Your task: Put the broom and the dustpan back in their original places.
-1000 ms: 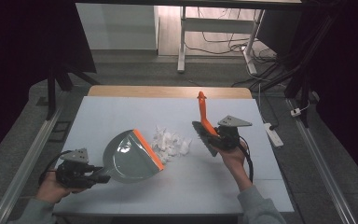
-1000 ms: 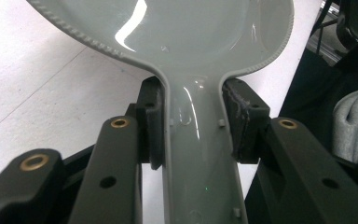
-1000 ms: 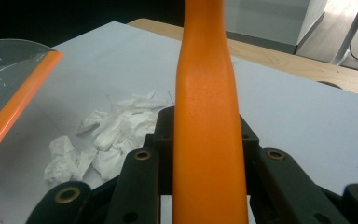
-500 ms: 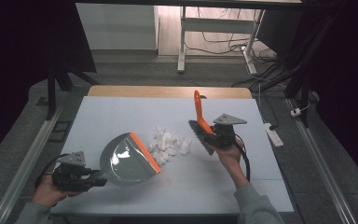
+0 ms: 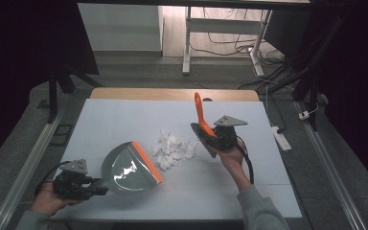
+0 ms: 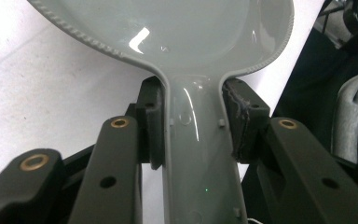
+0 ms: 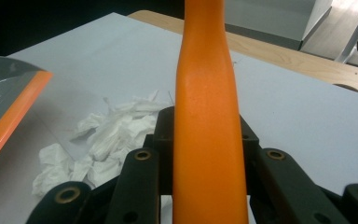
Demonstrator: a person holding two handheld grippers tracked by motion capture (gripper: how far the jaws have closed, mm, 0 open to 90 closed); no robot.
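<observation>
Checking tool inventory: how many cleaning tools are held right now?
2. A grey plastic dustpan with an orange lip, handle clamped in the left claw; an orange-handled brush upright in the right claw, right of the white paper scraps.

One dustpan [image 5: 129,167], one brush [image 5: 202,125], roughly a dozen paper scraps [image 5: 173,147]

Left tool clamped on the dustpan handle

My left tool [image 6: 193,128] has both black jaws pressed against the sides of the grey dustpan [image 6: 191,56] handle, right where it widens into the glossy pan. I see the white desk [image 6: 37,102] beneath, and grey fabric at the right edge.
</observation>
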